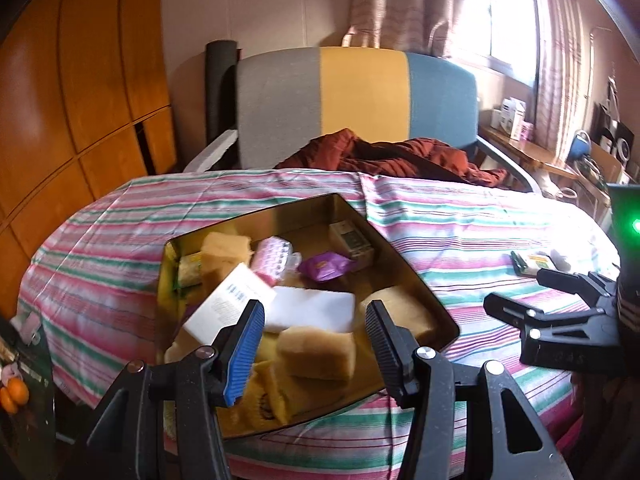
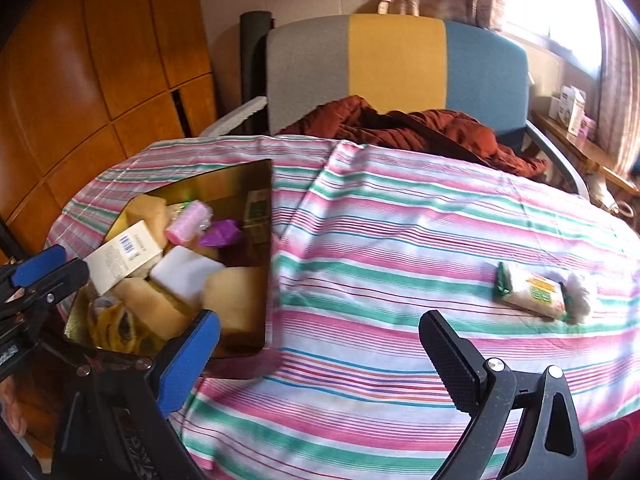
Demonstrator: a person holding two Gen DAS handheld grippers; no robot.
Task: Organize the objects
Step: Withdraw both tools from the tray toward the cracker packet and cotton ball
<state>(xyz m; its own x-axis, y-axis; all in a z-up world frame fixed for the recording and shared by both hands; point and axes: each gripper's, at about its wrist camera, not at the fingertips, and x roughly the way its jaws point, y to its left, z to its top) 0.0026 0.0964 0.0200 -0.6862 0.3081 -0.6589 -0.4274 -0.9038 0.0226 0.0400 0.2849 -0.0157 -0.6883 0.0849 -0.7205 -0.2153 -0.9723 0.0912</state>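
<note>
A gold tin box (image 1: 404, 258) (image 2: 269, 216) sits on the striped tablecloth and holds several items: yellow sponges (image 1: 316, 354), a white block (image 1: 312, 312), a white carton (image 1: 228, 308), a pink roll (image 1: 272, 258) and a purple packet (image 1: 326, 266). My left gripper (image 1: 314, 346) hovers open and empty over the box's near end. A green-and-yellow wrapped snack (image 2: 532, 292) (image 1: 532, 264) lies alone on the cloth to the right. My right gripper (image 2: 320, 360) is wide open and empty above the cloth, between the box and the snack.
The striped cloth (image 2: 380, 240) covers a round table. A grey, yellow and blue chair (image 2: 396, 68) with a rust-red garment (image 2: 420, 128) stands behind it. A wooden wardrobe (image 1: 80, 100) is at left, a cluttered shelf (image 1: 532, 148) at right.
</note>
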